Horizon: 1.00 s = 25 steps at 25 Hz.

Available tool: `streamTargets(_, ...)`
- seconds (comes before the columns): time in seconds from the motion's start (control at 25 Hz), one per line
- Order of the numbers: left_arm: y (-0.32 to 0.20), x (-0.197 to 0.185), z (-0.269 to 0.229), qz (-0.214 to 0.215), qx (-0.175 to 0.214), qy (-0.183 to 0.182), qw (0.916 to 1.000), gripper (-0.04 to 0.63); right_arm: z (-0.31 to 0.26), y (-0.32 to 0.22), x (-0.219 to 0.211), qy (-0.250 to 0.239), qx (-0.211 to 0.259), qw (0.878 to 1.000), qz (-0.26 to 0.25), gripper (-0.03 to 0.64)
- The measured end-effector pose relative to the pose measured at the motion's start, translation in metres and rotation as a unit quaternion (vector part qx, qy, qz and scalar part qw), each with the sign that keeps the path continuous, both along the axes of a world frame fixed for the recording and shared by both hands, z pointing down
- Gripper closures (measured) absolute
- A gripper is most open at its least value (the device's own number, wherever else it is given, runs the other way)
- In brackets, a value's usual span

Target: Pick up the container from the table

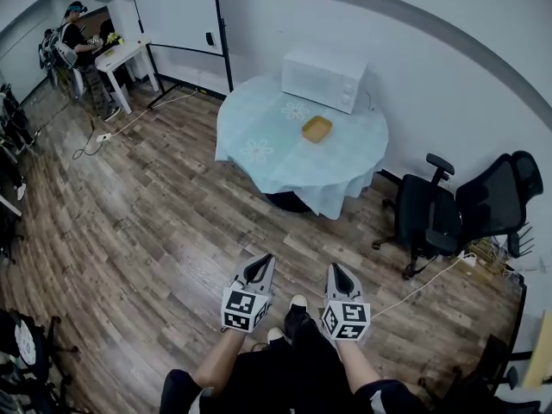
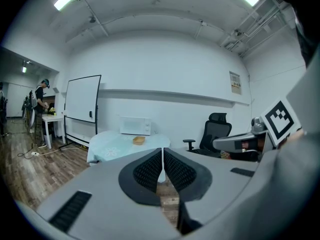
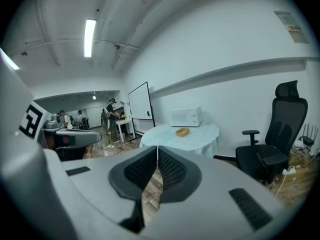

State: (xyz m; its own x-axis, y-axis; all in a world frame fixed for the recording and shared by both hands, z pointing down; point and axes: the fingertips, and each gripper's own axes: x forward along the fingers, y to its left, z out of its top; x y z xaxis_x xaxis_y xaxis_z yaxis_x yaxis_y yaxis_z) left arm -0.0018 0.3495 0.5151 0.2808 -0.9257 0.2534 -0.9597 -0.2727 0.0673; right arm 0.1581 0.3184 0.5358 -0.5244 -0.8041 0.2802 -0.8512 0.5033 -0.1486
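Upper centre of the head view, the container on the tabletop looks light, shallow and stiff; I would pinch its rim. My left claw and right claw are clenched, empty.

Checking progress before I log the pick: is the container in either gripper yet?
No, the container sits on the table by the microwave; left gripper and right gripper are shut on nothing.

Smooth pale cloth drapes the desk; the floor is grained wood planks. The left claw and right claw are matt grey plastic with ribbed black pads.
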Motion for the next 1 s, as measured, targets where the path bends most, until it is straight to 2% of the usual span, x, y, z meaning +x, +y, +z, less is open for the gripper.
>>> streamTargets(0.4,-0.024,-0.002,0.001,0.005,-0.002,-0.001,1.0,0.572,0.0,-0.023,-0.003,0.001,-0.002,1.0,0.001,0.592)
streamTargets(1.0,-0.122,-0.019,-0.001,0.01,-0.01,-0.01,0.9999,0.572,-0.004,-0.126,-0.025,-0.004,-0.008,1.0,-0.003,0.592)
